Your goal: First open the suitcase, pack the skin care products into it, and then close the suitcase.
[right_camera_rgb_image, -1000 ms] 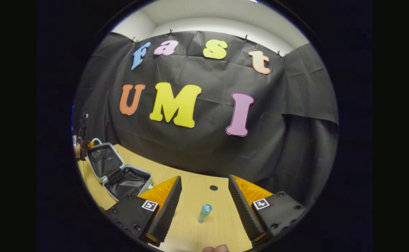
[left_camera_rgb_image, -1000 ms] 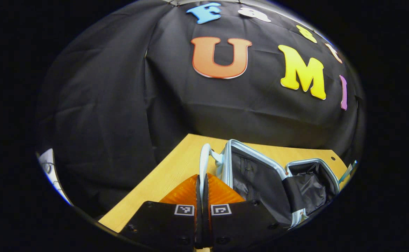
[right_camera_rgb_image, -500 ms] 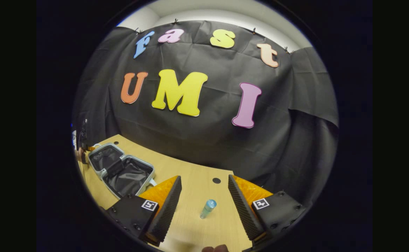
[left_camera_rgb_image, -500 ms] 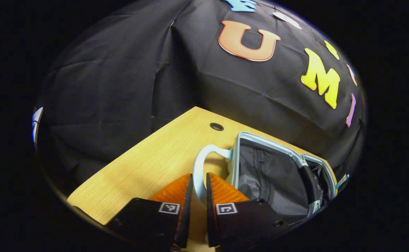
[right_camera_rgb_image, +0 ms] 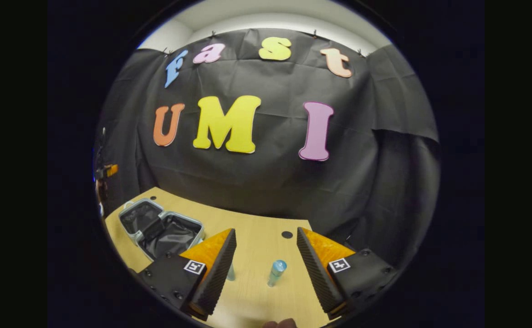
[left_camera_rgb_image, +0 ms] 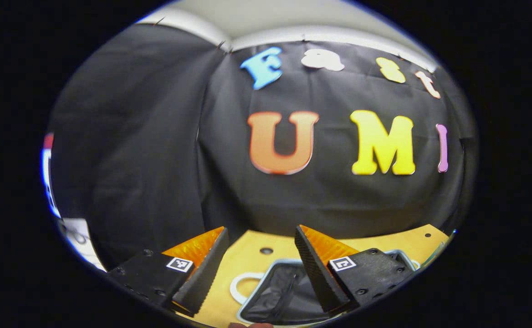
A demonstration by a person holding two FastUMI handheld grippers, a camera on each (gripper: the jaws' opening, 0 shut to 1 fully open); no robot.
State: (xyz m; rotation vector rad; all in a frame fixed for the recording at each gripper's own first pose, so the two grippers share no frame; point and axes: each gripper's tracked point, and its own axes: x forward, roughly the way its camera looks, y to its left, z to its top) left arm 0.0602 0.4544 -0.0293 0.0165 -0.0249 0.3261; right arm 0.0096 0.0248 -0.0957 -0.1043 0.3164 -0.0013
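The pale blue suitcase (right_camera_rgb_image: 161, 230) lies open on the wooden table (right_camera_rgb_image: 257, 246), both dark-lined halves flat. In the left gripper view, its lid (left_camera_rgb_image: 275, 291) and white handle (left_camera_rgb_image: 241, 289) sit just below my left gripper (left_camera_rgb_image: 261, 229), which is open and holds nothing. My right gripper (right_camera_rgb_image: 266, 231) is open too. A small blue skin care bottle (right_camera_rgb_image: 276, 272) stands on the table between its fingers, untouched. A second small pale bottle (right_camera_rgb_image: 231, 273) peeks out beside the left finger (right_camera_rgb_image: 216, 264), mostly hidden.
The table has cable holes (right_camera_rgb_image: 287, 234) near its back edge, close to the black cloth wall. The suitcase lies to the left of the bottles. At the far left edge an orange-tipped tool (right_camera_rgb_image: 107, 171) shows.
My left gripper let go of the suitcase handle, opened wide and drew back upward. The lid went from propped up to flat. The right gripper barely shifted; a second bottle came into sight.
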